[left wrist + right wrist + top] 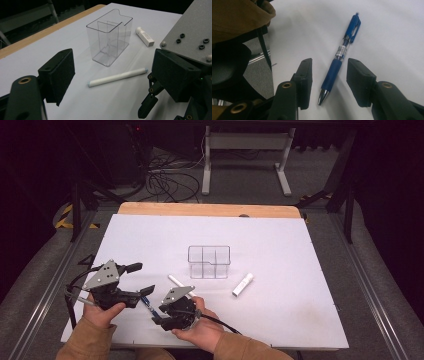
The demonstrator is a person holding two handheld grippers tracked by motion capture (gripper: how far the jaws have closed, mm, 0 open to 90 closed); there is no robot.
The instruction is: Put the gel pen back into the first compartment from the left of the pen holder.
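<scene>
A blue click pen (340, 56) lies flat on the white table, its metal tip toward the camera in the right gripper view. My right gripper (331, 72) is low over it with one jaw on each side; the pads stand clear of the barrel, so it is open. From above, the pen (146, 301) lies between the two hands, with the right gripper (156, 315) at its near end. My left gripper (141, 279) is held at the table's front left with its jaws wide and nothing in them; one pad (60, 72) shows in the left gripper view.
A clear divided box (209, 261) stands upright mid-table, seen also as the box (108, 37). A long white stick (176, 282) lies just in front of it. A short white tube (243, 284) lies to its right. The table's front edge is close under both hands.
</scene>
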